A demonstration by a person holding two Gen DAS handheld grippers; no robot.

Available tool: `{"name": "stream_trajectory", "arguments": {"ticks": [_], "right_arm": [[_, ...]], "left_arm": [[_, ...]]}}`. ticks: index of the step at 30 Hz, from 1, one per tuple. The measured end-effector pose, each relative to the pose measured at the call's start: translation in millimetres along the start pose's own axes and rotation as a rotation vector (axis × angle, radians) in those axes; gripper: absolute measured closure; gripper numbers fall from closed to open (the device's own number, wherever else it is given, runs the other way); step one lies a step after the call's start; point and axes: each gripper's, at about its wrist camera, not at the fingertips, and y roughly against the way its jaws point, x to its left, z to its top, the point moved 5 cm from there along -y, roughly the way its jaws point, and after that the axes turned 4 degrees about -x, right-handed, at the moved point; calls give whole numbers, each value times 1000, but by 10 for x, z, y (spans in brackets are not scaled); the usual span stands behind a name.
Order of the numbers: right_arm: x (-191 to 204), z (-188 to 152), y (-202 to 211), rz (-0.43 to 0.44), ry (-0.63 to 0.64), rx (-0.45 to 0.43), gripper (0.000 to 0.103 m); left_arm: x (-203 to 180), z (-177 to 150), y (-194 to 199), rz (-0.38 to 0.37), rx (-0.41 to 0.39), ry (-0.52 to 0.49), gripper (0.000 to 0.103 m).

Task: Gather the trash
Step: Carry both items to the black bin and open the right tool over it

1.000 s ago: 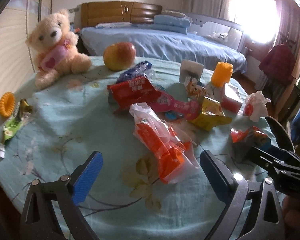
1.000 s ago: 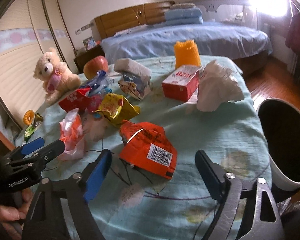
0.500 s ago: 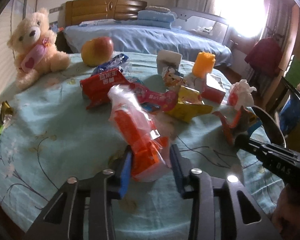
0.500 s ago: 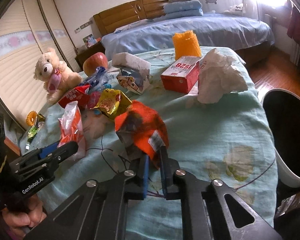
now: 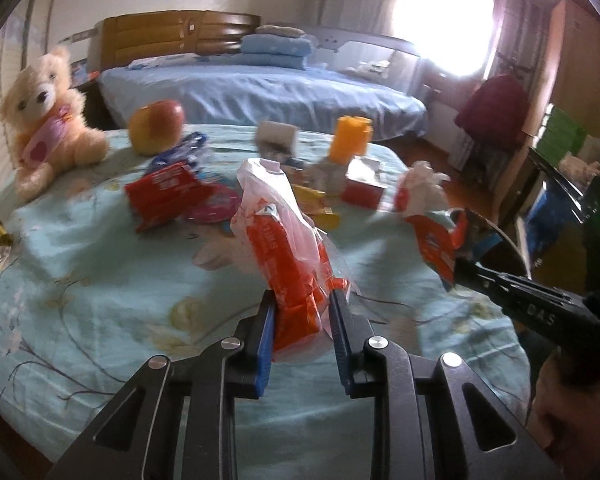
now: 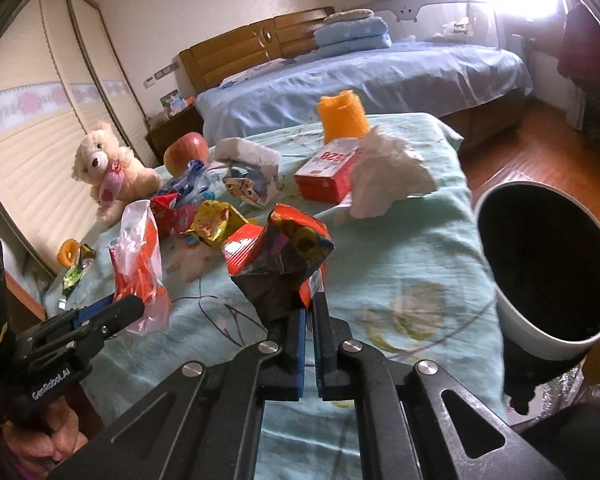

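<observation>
The orange-and-clear plastic wrapper [image 5: 288,256] stands up from between the blue pads of my left gripper [image 5: 302,312], clamped at its lower end, the rest rising toward twelve o'clock above the tablecloth [image 5: 100,280]. My left jaws have just been closing onto it and now pinch it.

The crumpled orange snack bag [image 6: 280,256] sits the same way in my right gripper [image 6: 309,320]: its dark underside is nipped between jaws pressed almost together, the bag fanning up at twelve o'clock from the fingertips.

Seen from the right wrist, the trash bin [image 6: 540,332] with its dark inside stands at three o'clock, off the table's edge. At about one o'clock lie a wad of white tissue [image 6: 384,172] and a red box [image 6: 328,172], touching each other. More wrappers cluster around eleven o'clock, among them a yellow foil wrapper [image 6: 212,224]. Farther off at ten o'clock sit a teddy bear [image 6: 108,172] and an apple [image 6: 186,152].
</observation>
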Motion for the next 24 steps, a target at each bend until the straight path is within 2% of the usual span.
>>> {"name": "stream_trajectory", "arguments": {"ticks": [10, 24], "right_arm": [[-395, 0, 244, -67, -54, -29, 100], [-1080, -66, 518, -163, -152, -49, 100]], "left_arm": [[-391, 42, -136, -77, 42, -87, 78], [-1043, 160, -591, -163, 80, -206, 78]]}}
